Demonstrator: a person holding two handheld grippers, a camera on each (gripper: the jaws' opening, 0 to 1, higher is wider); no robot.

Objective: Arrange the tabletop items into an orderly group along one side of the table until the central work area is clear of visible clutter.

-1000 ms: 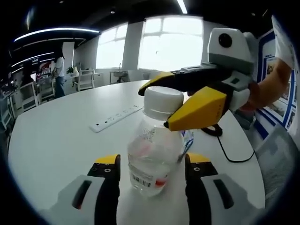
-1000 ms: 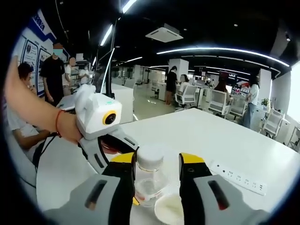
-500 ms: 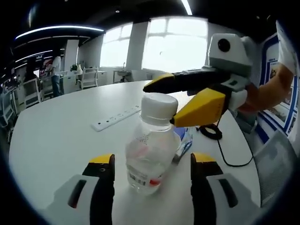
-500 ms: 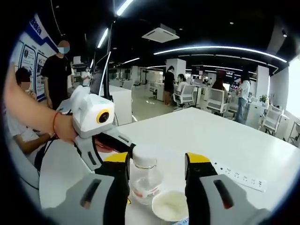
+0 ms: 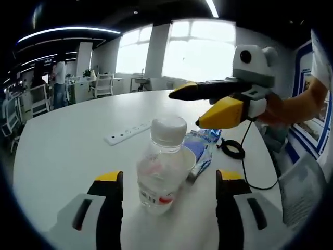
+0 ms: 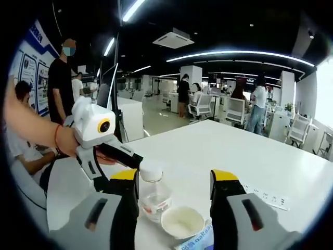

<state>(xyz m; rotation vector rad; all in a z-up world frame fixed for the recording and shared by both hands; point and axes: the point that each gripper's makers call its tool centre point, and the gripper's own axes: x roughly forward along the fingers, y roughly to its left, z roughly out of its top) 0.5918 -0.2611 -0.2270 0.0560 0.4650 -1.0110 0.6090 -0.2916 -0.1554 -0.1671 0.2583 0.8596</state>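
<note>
**Bottle stands free between the two grippers, both with jaws apart**

In the left gripper view, the water bottle (image 5: pixel 160 165) stands upright on the white table (image 5: pixel 67 151), its long axis vertical and its white cap at the top. It sits at 12 o'clock from the left gripper (image 5: pixel 168 192), in the line of the gap between the two jaws. The jaws are wide apart and do not touch the bottle on either side. The right gripper (image 5: pixel 205 107) comes in at about 2 o'clock, above and beyond the cap, and its yellow-tipped jaws are parted and hold nothing.

In the right gripper view, the same bottle (image 6: pixel 152 192) is at about 11 o'clock from the right gripper (image 6: pixel 174 195), close to its left jaw, and a small white bowl (image 6: pixel 182 223) lies just beside the bottle, nearer to the camera. A blue packet (image 5: pixel 202 146) lies behind the bottle, beside a black cable (image 5: pixel 237 153) at 2 o'clock. A white power strip (image 5: pixel 129 134) is at 11 o'clock, well apart from the bottle.

The left gripper seems the nearer one (the bottle is almost between its jaws already). I judge that the next grasp only needs a short advance and closing across the bottle's body, low enough that it does not tip.
</note>
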